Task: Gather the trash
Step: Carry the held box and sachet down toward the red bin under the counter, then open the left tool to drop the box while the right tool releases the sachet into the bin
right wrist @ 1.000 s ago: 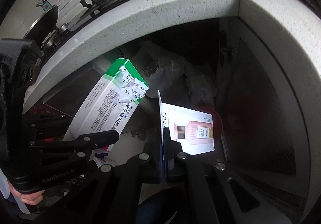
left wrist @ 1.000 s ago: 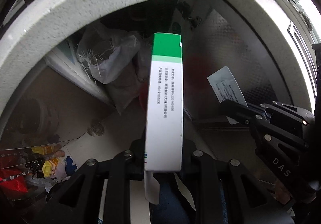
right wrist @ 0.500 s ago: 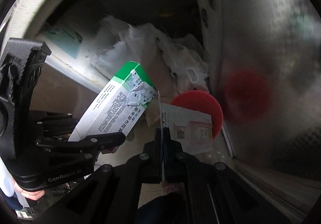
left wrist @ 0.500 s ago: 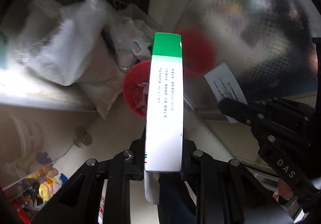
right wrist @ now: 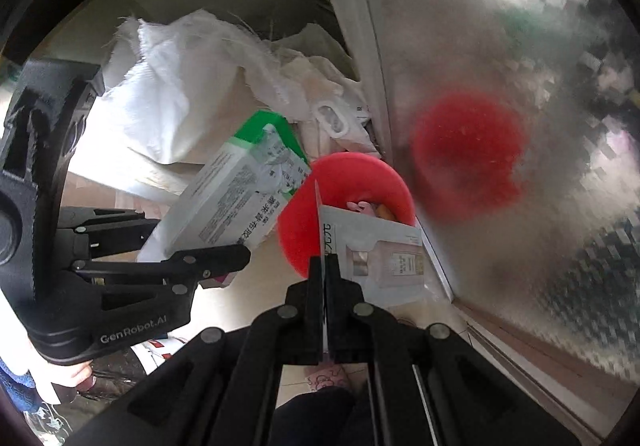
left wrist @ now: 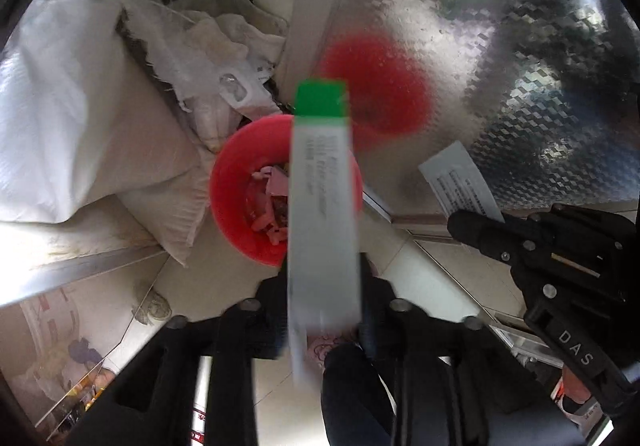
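A red trash bin with pink scraps inside stands on the floor against a shiny metal panel; it also shows in the right wrist view. My left gripper is shut on a white box with a green end, held over the bin's right rim; the box also shows in the right wrist view. My right gripper is shut on a flat white sachet with a bottle picture, held just above the bin's near rim. The sachet also shows in the left wrist view.
White woven sacks are piled left of and behind the bin. The embossed metal panel stands to the right and mirrors the bin. Tiled floor lies in front. Clutter lies at lower left.
Both grippers have dropped from under the counter edge toward the red bin, which now sits close below them. The box looks blurred and slightly lower. Both grips are unchanged.
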